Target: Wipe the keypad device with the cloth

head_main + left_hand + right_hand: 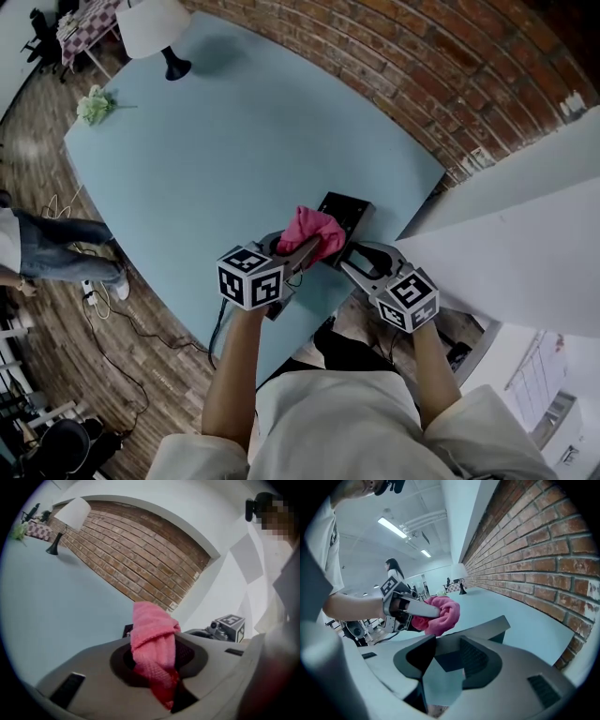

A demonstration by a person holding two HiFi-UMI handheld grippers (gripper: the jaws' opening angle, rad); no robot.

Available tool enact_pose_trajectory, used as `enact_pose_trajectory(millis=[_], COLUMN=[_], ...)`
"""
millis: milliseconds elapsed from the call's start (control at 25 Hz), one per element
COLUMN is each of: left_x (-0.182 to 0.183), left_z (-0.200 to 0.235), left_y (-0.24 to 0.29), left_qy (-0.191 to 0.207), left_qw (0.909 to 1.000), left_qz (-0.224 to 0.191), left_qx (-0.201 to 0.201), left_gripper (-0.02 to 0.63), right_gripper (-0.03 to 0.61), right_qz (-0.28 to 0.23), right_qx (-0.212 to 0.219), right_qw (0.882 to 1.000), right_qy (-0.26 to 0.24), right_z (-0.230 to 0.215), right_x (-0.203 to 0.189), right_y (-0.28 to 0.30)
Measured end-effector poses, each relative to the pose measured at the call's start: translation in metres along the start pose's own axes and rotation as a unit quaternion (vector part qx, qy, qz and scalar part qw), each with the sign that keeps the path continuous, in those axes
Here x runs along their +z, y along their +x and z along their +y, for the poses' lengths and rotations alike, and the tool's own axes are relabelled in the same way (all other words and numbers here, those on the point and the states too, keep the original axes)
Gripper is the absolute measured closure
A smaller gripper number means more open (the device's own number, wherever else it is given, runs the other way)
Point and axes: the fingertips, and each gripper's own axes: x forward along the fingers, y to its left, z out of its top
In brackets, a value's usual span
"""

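The left tongs (307,251) pinch the soft, light cloth (315,229) by its bunched middle, just beside the right tongs (354,257), which seem to clamp the hard, slippery keypad (345,207) by its near edge.

Left gripper (307,249) clamps cloth (315,228); right gripper (352,256) grips keypad device (345,208).

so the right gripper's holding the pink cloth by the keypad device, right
Wrong side: it is the left gripper that holds the pink cloth by the keypad device. The left gripper view shows the cloth pinched between its jaws.
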Motion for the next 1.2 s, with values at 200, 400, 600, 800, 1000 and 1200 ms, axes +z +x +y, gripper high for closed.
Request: enact_pose_trajectory(millis=[200,400,600,800,1000,1200], left_x=[-0.016,-0.024,-0.026,-0.034,-0.041,-0.044], left_z=[-0.024,-0.017,-0.011,0.013,0.037,0.046], left_y=[0.015,0.017,0.02,0.014,0.016,0.02], left_qy=[0.017,0.026,0.03,0.024,0.015,-0.009], left_qw=[0.9995,0.9986,0.9983,0.9975,0.9956,0.9952], left_qz=[0.028,0.042,0.048,0.053,0.071,0.091], left_qx=[-0.005,0.019,0.015,0.04,0.058,0.035], left_gripper=[0.491,0.488,0.488,0.488,0.488,0.488], right_gripper=[0.385,0.385,0.385,0.385,0.385,0.385], right_qz=[0.002,0.003,0.003,0.006,0.005,0.004], right_qx=[0.0,0.0,0.0,0.004,0.005,0.008], right_qw=[1.0,1.0,1.0,1.0,1.0,1.0], right_qy=[-0.004,-0.003,-0.001,-0.004,-0.002,-0.001], right_z=[0.001,0.0,0.0,0.001,0.0,0.0], right_x=[0.0,0.0,0.0,0.0,0.0,0.0], right_y=[0.001,0.001,0.001,0.001,0.001,0.001])
